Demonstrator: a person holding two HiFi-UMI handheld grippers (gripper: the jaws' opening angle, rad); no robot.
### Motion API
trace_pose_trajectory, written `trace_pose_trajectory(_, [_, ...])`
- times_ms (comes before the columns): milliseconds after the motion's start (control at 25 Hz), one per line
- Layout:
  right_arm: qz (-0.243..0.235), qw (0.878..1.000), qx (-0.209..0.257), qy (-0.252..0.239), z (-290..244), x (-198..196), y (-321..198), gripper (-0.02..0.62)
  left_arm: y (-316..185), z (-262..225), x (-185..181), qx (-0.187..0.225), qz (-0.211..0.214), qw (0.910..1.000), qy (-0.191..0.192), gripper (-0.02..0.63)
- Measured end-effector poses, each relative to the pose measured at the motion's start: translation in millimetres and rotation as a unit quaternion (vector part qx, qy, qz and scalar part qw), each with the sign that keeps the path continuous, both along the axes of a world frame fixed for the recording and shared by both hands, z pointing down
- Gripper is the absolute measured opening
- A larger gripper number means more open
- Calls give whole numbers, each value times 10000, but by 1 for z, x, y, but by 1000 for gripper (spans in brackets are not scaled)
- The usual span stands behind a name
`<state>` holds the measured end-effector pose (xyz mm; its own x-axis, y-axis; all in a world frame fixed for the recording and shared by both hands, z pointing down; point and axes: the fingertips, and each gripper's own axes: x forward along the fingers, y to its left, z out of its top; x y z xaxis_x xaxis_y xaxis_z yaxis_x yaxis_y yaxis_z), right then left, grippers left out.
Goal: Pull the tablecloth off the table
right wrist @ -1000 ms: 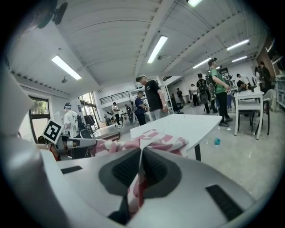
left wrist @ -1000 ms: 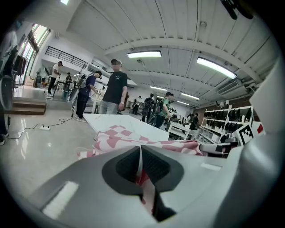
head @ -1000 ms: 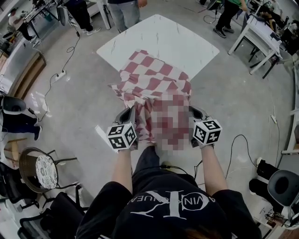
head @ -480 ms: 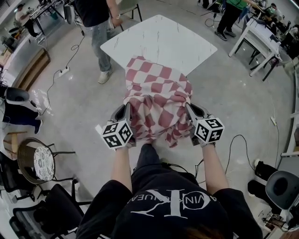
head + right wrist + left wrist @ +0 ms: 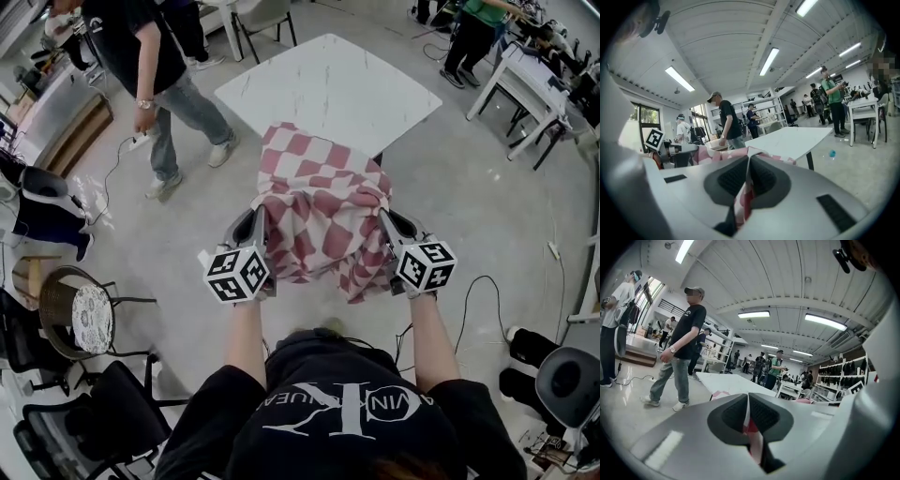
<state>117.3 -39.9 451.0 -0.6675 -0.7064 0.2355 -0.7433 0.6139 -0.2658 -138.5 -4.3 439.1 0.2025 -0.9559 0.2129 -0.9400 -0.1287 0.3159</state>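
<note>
The red and white checked tablecloth [image 5: 319, 211] has come further towards me than a second ago: then it lay spread wider over the near part of the white surface [image 5: 328, 84], now only its far end lies on the near corner, and the rest hangs bunched in folds between my two tools, with its lower edge dangling above the floor [image 5: 478, 216] in front of me. My left hand-held gripper [image 5: 257, 217] is pinching the left side of the cloth; in the left gripper view its jaws are pressed together on a thin fold of red and white fabric. My right hand-held gripper [image 5: 385, 216] pinches the right side in the same way, and the right gripper view shows the jaws closed on a strip of the checked fabric, with more of the cloth humped just beyond them and the surface's bare top behind that. Both tools sit at about the same place in the head view as before, level with each other and well apart, with the cloth slung between them. Further out, the person in a dark shirt and jeans [image 5: 155, 84], who stood beyond the far side of the surface a second ago, has walked round to its left and is now mid-stride on the floor there
</note>
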Motion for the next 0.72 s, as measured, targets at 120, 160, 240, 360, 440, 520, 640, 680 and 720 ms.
trace_pose_trajectory(120, [47, 10000, 7, -44, 0, -4, 6, 21, 6, -4, -3, 53, 31, 10000, -11, 14])
trace_pose_trajectory(160, [60, 10000, 4, -50, 0, -5, 9, 21, 9, -5, -4, 65, 46, 10000, -11, 14])
trace_pose_trajectory(240, [96, 9999, -14, -53, -1, -7, 16, 21, 17, -7, -5, 79, 79, 9999, 4, 14])
trace_pose_trajectory(360, [166, 9998, -31, -70, -3, -11, 29, 21, 29, -9, -10, 69, 133, 9999, 16, 14])
trace_pose_trajectory(440, [201, 9998, -30, -80, -4, -16, 40, 21, 38, -9, -16, 53, 165, 9998, 13, 14])
trace_pose_trajectory(520, [231, 9997, -27, -95, -4, -21, 51, 21, 48, -9, -22, 57, 187, 9998, -6, 14])
trace_pose_trajectory(640, [257, 9996, -7, -118, -6, -26, 67, 21, 62, -12, -29, 100, 207, 9997, -57, 14])
trace_pose_trajectory(680, [258, 9996, 2, -118, -7, -26, 72, 21, 66, -13, -30, 115, 211, 9997, -68, 14])
trace_pose_trajectory(720, [260, 9996, 11, -119, -8, -27, 77, 21, 69, -14, -31, 128, 214, 9997, -79, 14])
